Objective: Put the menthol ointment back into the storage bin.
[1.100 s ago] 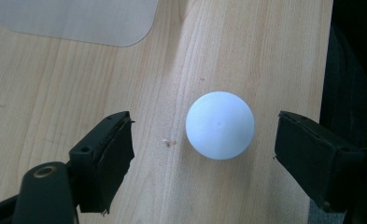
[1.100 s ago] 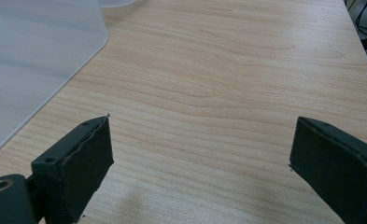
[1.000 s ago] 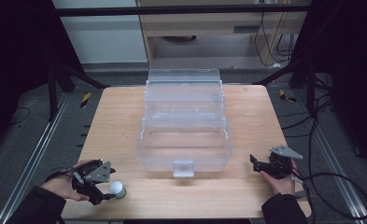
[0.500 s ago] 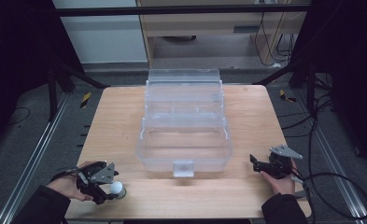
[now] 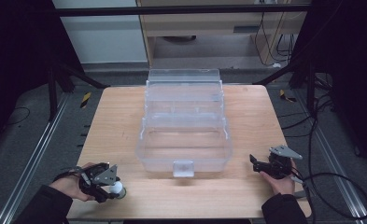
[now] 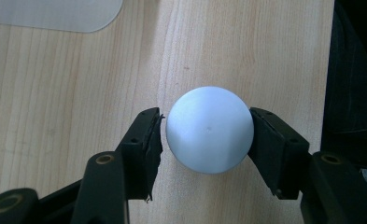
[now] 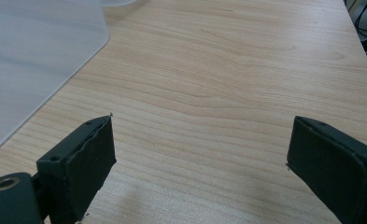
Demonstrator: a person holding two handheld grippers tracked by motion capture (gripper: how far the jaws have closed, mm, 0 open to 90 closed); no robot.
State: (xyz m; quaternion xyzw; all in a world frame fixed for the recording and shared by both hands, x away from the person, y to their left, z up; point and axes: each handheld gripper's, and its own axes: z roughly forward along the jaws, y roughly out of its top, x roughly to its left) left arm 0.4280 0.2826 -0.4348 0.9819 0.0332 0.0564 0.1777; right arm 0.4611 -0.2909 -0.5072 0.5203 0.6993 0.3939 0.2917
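Basically, white ball (image 6: 209, 129) at frame centre is flanked by left gripper (image 6: 204, 135), jaws just closing, right pad touching, left pad barely off; right gripper (image 7: 197, 163) is held apart; no writing is seen.

On the table (image 5: 125, 116), a ball (image 6: 209, 129) sits between the closing jaws of the left gripper (image 6: 204, 130), one pad touching it and the other just beside it, while the tiered box (image 5: 183, 121) lies beyond and to the left of the right gripper (image 7: 197, 154), whose jaws stand wide apart over bare wood.
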